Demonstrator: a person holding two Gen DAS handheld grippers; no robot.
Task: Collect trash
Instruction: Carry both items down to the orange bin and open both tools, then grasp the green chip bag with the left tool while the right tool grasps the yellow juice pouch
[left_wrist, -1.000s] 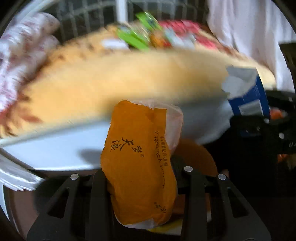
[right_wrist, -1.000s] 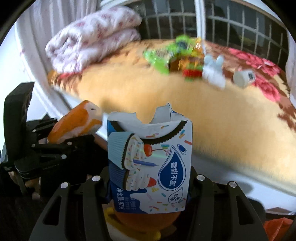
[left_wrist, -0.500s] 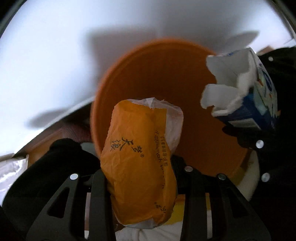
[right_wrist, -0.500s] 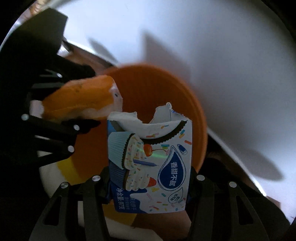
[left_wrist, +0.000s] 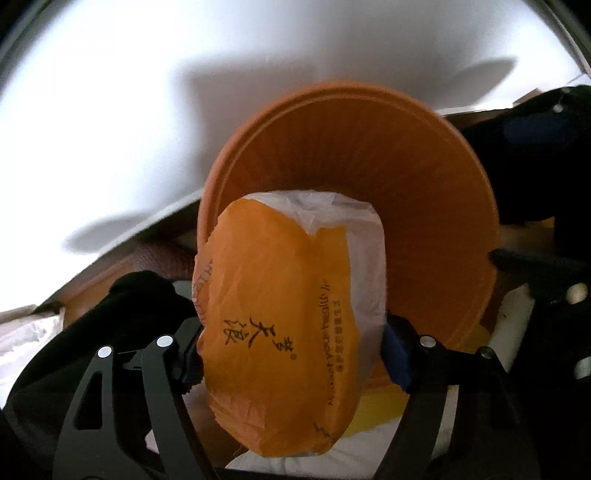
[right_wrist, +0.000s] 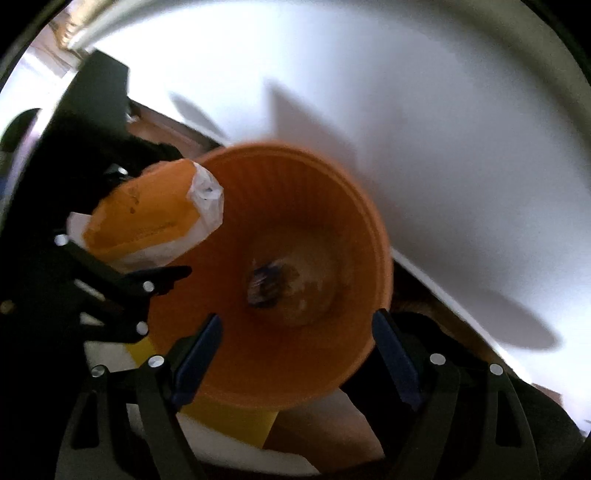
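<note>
I see wrapper (left_wrist: 288, 325) between left tongs (left_wrist: 291, 347), over bin (right_wrist: 295, 229) rim. My right tongs (right_wrist: 295, 354) spread above bin mouth; carton scrap (right_wrist: 264, 286) on bin bottom.

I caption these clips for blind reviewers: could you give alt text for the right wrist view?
The right hand-held gripper hangs open and empty over an orange bin holding one dark, blurred item. At left, the left hand-held gripper holds an orange wrapper above the rim.

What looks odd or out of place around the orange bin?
Nothing looks spilled or damaged. The orange bin stands upright with blurry trash at its bottom. The left gripper holds the orange wrapper over the rim; the right gripper is open and empty.
</note>
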